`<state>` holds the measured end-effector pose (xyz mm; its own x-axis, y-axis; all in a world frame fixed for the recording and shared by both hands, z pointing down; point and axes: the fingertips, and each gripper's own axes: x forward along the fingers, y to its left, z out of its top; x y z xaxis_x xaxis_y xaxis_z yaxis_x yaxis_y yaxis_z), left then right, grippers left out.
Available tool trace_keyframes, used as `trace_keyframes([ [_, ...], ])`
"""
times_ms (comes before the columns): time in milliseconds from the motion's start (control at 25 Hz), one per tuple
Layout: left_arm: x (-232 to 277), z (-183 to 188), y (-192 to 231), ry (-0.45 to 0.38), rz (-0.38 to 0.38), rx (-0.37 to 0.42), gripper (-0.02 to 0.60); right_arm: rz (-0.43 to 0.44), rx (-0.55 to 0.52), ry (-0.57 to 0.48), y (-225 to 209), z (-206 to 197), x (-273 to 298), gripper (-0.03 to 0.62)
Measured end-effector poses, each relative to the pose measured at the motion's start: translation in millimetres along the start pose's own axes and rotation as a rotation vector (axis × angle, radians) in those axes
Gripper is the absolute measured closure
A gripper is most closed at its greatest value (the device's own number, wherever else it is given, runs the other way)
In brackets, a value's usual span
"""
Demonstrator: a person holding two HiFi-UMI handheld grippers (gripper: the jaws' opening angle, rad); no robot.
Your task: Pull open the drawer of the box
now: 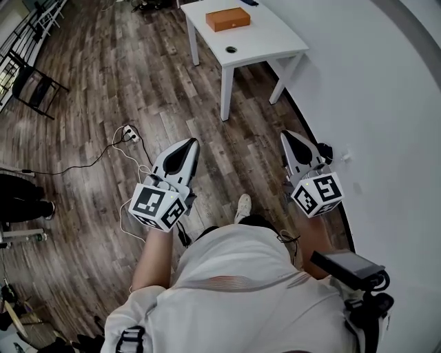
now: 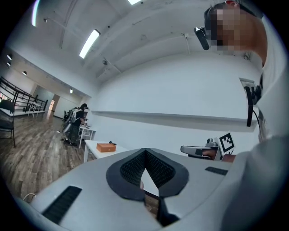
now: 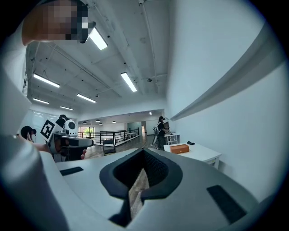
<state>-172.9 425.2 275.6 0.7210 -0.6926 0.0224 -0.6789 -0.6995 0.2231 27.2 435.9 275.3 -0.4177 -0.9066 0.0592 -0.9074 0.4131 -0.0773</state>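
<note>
An orange-brown box (image 1: 227,18) lies on a white table (image 1: 265,43) across the room, well ahead of both grippers. It shows small in the left gripper view (image 2: 106,147) and in the right gripper view (image 3: 179,149). My left gripper (image 1: 187,143) hangs over the wooden floor, its jaws meeting at the tips with nothing between them. My right gripper (image 1: 288,135) is held beside the white wall, also shut and empty. Both are far short of the table. The box's drawer front cannot be made out at this distance.
A white wall (image 1: 386,103) runs close along my right. A power strip with cables (image 1: 129,134) lies on the floor ahead to the left, and a black chair (image 1: 31,86) stands at far left. A person (image 2: 76,122) stands by distant desks.
</note>
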Motion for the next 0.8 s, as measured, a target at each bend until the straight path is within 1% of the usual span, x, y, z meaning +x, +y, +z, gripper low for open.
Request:
trace_keyframes([
  [280,79.4,9.1,-0.6,-0.009,0.061,0.012,0.572,0.04,0.021,-0.013,-82.9,9.2,32.3,0.591],
  [480,128.8,11.2,-0.9,0.0,0.107,0.018,0.572,0.063,0.045,-0.027,-134.1,12.1,53.1,0.591],
  [640,156.2,16.5,3.1,0.014,0.117,0.035,0.572,0.063,0.071,-0.032,-159.8,13.1,65.9,0.591],
  [800,180.2,17.2,17.6,0.007,0.147,0.036,0.572,0.058,0.099,-0.015,-183.7,-0.6,81.1,0.591],
])
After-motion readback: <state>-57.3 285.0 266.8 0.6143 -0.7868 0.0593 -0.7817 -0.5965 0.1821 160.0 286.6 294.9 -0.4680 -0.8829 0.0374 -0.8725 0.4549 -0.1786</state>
